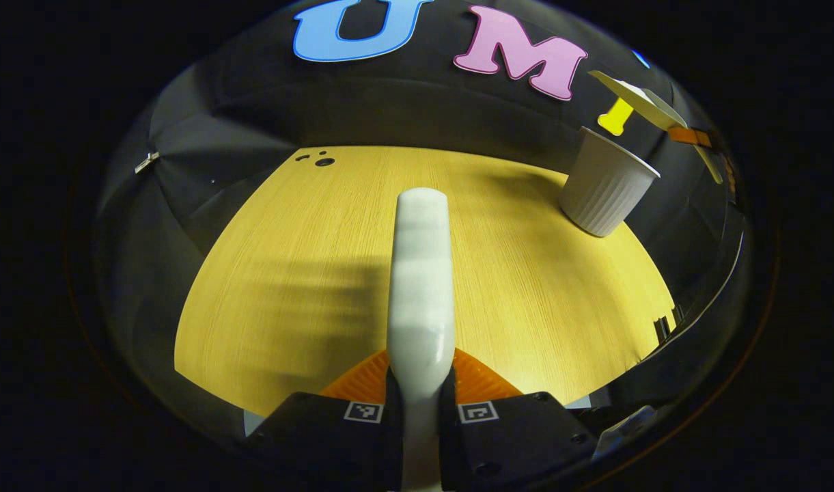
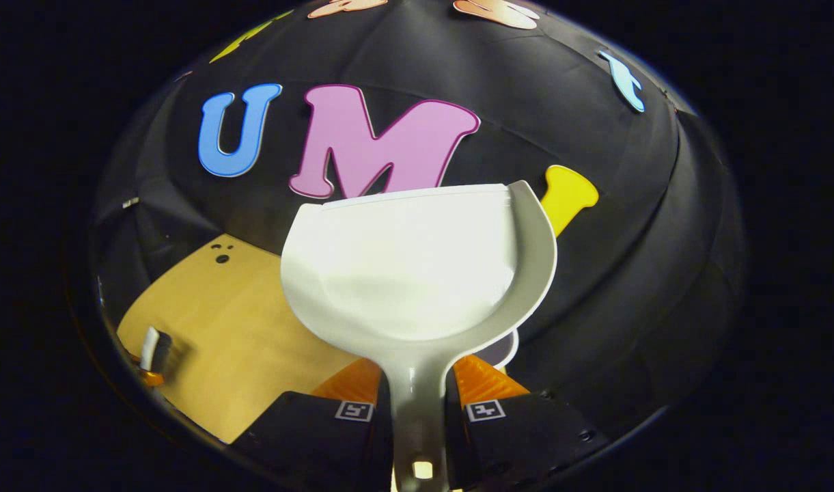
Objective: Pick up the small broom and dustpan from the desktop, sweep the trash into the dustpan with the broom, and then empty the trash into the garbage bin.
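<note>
Left gripper view
- Left tool (image 1: pixel 420 403): pinching the broom (image 1: pixel 422 273) by its pale handle, both fingers pressed on it; the handle runs forward over the worktop (image 1: pixel 287 287).
- Bristles: hidden; which end points forward cannot be told.
- Bin (image 1: pixel 606 188): pale ribbed cup shape, far right on the worktop, tilted in the fisheye, its swing lid (image 1: pixel 638 102) tipped up over the mouth.
- Trash: none seen on the bare wood ahead.
- Worktop detail: small dark holes (image 1: pixel 321 160) at the far edge.

Right gripper view
- Right tool (image 2: pixel 418 410): pinching the dustpan (image 2: pixel 410 273) by its grey handle, fingers closed on either side.
- Dustpan: raised off the worktop (image 2: pixel 239 321), pan facing the camera, inside pale and looking empty; its open lip points up toward the wall.
- Below the pan: a pale curved rim (image 2: pixel 505 348), probably the bin's mouth; I cannot be sure.
- Far left: the other tool with the broom's end (image 2: pixel 154 348), low over the worktop, well apart from the pan.

Judgement
- Step in hand: likely the emptying, at or near its end.
- Risk: any scraps left in the pan could slide past the bin if the lip is not over the mouth when tipped.
- Risk: the lid could block or deflect the pour.
- Risk: the light bin could tip if the pan knocks its rim.
</note>
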The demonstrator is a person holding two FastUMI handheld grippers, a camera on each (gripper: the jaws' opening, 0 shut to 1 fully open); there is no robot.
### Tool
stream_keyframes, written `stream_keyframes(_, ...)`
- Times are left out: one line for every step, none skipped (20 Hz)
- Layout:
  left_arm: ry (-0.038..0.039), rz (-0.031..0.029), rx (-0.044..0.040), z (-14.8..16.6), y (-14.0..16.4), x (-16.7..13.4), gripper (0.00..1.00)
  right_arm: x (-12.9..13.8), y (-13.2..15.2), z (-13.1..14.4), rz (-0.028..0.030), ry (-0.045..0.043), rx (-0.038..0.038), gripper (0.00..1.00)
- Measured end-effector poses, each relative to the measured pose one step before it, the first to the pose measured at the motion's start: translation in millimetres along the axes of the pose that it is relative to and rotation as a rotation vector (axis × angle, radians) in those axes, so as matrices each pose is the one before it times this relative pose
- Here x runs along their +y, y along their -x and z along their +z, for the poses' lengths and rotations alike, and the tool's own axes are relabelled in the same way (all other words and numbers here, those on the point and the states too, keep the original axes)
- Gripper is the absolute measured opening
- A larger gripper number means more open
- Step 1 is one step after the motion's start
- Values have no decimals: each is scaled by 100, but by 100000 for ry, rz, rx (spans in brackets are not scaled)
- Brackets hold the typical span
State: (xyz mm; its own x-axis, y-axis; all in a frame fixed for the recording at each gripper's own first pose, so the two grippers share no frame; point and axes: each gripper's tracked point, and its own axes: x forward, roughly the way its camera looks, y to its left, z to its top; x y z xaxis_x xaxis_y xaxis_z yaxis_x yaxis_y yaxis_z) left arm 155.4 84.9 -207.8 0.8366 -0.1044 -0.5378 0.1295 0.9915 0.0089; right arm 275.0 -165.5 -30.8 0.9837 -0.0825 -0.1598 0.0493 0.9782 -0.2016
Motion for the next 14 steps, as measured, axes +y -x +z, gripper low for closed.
stream_keyframes(-260, -183, -17, -295, 142, 99, 25, -22, -72, -214, 1805, -181, 590, 34)
stream_keyframes(-282, -74, -22, -137, 165, 116, 25, 298, 28, -94, 1776, 22, 449, 34)
stream_keyframes(-167, -111, -16, -182, 26, 112, 25, 185, -10, -212, 2333, -890, 1037, 34)
stream_keyframes(26, -21, -131, -83, 16, 101, 25, 236, 126, 70, 2970, -1374, 1847, 34)
stream_keyframes(264, -79, -37, -105, -115, 102, 25, 143, -35, -165, 3122, -1136, 2068, 34)
stream_keyframes(283, -65, -84, -93, -63, 37, 25, 9, -167, -642, 2444, -289, 2437, 34)
stream_keyframes(154, 18, 83, -134, -168, 91, 25, -150, -101, -600, 1815, 126, 2311, 34)
stream_keyframes(-51, -135, 283, -88, -240, 118, 25, 198, 119, -686, 1765, 264, 2321, 38)
stream_keyframes(-10, 164, 344, -141, -233, 71, 25, 122, 13, -1077, 2036, -236, 2513, 38)
stream_keyframes(-31, 95, 272, 94, -275, 73, 25, 932, 332, -1517, 2288, -921, 2614, 34)
stream_keyframes(-3, 123, 212, 118, -444, 74, 22, 626, 347, -1348, 2189, -1501, 2845, 34)
stream_keyframes(-58, 299, 246, 163, -411, 123, 25, 645, -494, -1612, 1757, -1083, 3020, 31)
stream_keyframes(22, 603, 461, 148, -441, 92, 25, 411, -507, -1147, 910, -1017, 2998, 34)
stream_keyframes(184, 564, 685, 191, -436, 112, 22, 464, -760, -2063, 923, -893, 3357, 34)
